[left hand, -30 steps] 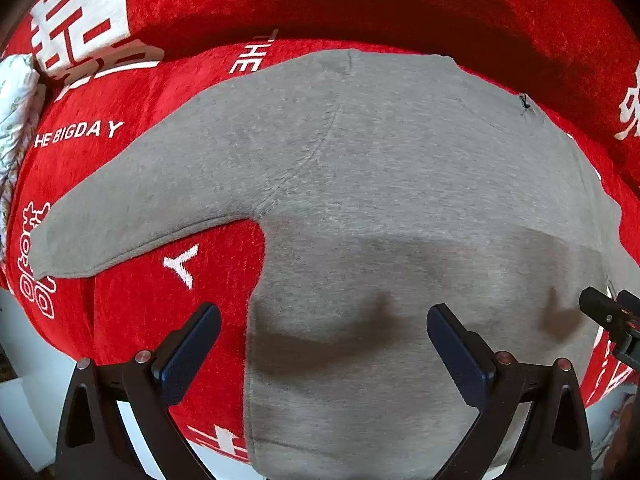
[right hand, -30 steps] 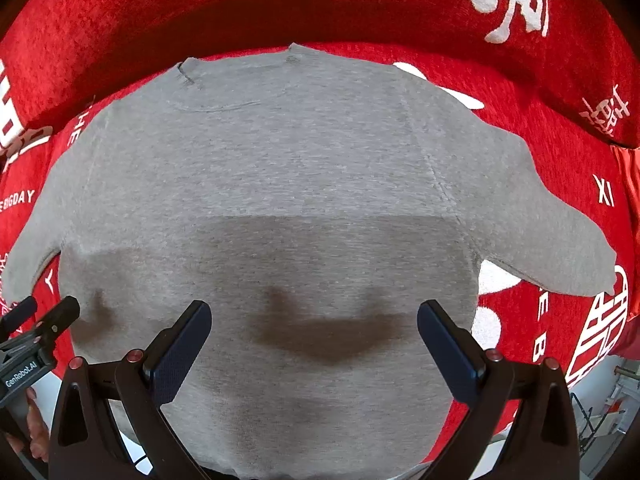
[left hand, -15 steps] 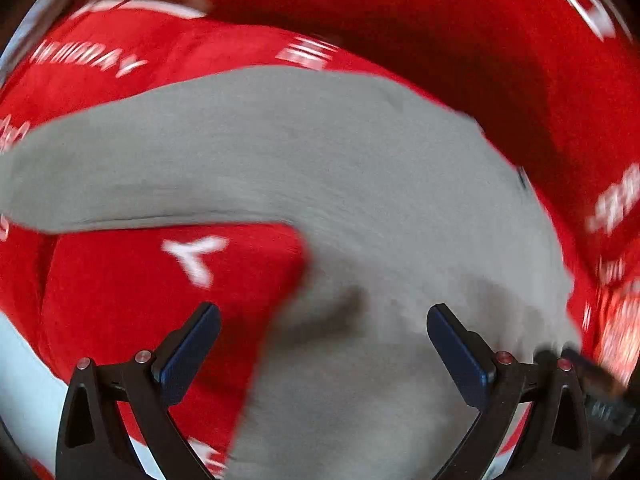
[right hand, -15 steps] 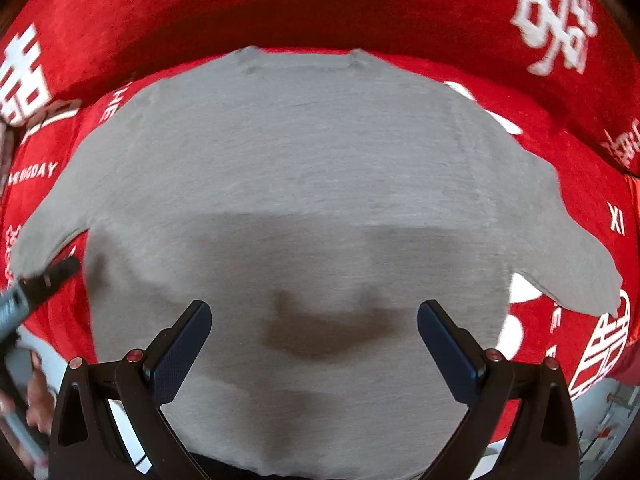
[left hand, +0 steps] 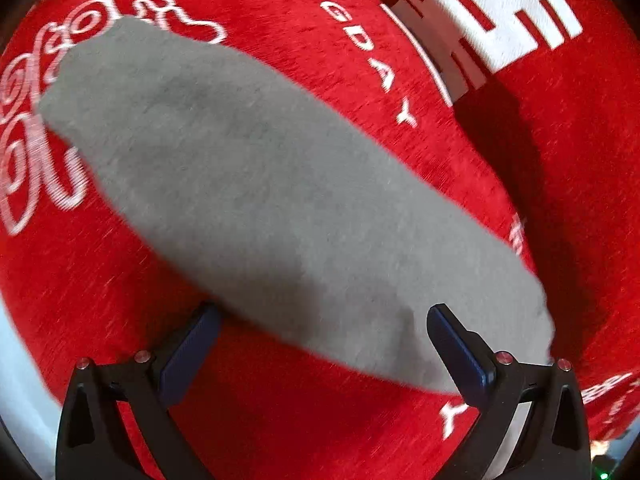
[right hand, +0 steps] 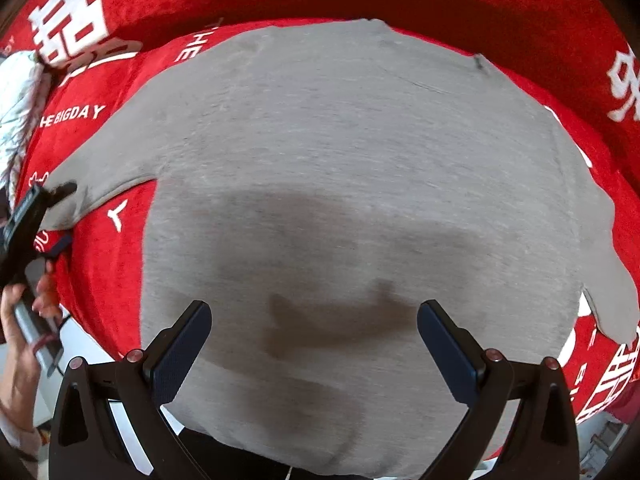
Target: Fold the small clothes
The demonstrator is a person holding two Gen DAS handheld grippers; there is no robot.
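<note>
Left tongs [left hand: 322,344], wide open and empty, straddle the grey sweater's left sleeve [left hand: 280,200] mid-frame on the red cloth [left hand: 500,168]; pinch the cuff squarely, while right tongs [right hand: 314,342] gape over the body.

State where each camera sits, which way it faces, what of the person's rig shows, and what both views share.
Left wrist: on the left gripper, looking along its open fingers at the shirt's left sleeve on the red cloth.
Right wrist: on the right gripper, fingers open, facing the shirt; the left gripper and hand show at its left edge, by the sleeve end.
Shared: the gray shirt, red cloth, and "BIGDAY" lettering.
</note>
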